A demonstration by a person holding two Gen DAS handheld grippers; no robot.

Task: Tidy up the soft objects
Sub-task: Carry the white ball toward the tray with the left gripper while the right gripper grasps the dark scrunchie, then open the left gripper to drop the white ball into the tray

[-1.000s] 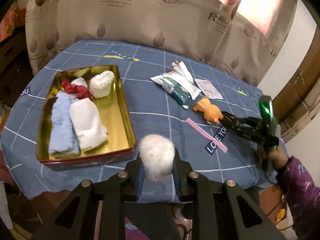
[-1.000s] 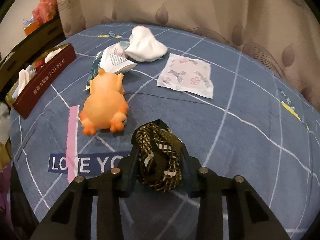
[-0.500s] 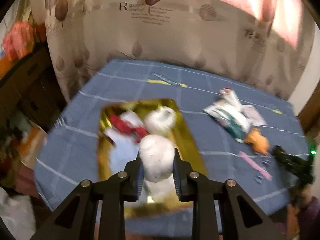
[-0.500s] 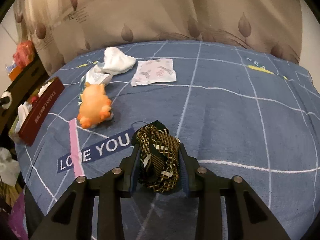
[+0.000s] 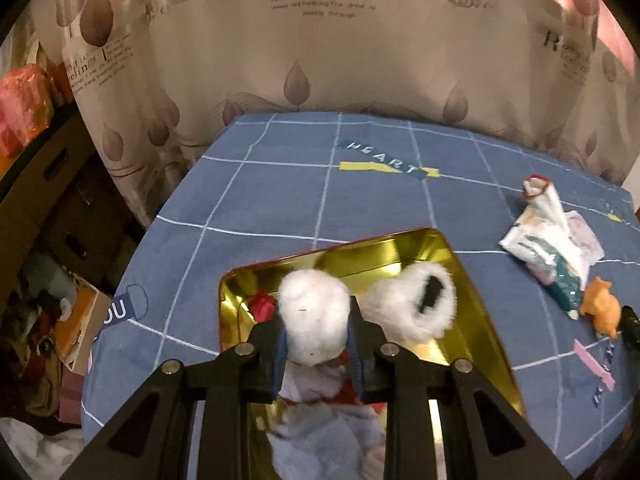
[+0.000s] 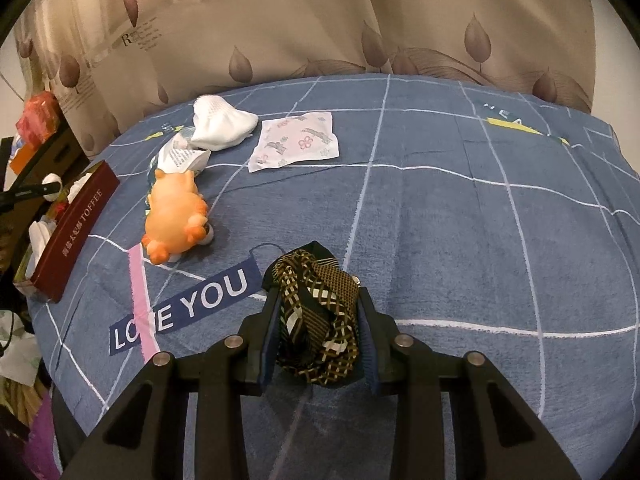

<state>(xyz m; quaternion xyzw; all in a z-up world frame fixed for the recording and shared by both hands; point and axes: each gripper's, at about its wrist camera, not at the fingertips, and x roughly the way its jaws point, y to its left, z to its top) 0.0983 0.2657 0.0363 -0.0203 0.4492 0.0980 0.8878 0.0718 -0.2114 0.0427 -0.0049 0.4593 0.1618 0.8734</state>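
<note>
My left gripper point(image 5: 316, 340) is shut on a white fluffy ball point(image 5: 314, 316) and holds it above the gold tin tray point(image 5: 404, 252). In the tray lie a white furry cuff point(image 5: 412, 304), a red cloth point(image 5: 262, 306) and pale towels point(image 5: 328, 436). My right gripper point(image 6: 318, 320) is shut on a black-and-gold patterned cloth point(image 6: 318, 308) just above the blue tablecloth point(image 6: 460, 220). An orange plush toy point(image 6: 174, 216) lies left of it; the tray's red side point(image 6: 76, 232) shows at far left.
A white sock point(image 6: 220, 126), a wipes packet point(image 6: 180, 154) and a flowered sachet point(image 6: 296, 144) lie at the back of the table. They also show at right in the left wrist view point(image 5: 548, 240). Curtain point(image 5: 320, 40) behind, clutter point(image 5: 44, 320) beside the table's left edge.
My left gripper has carried the white ball from the table's front edge over the tray. My right gripper has drawn back from the orange toy with the patterned cloth.
</note>
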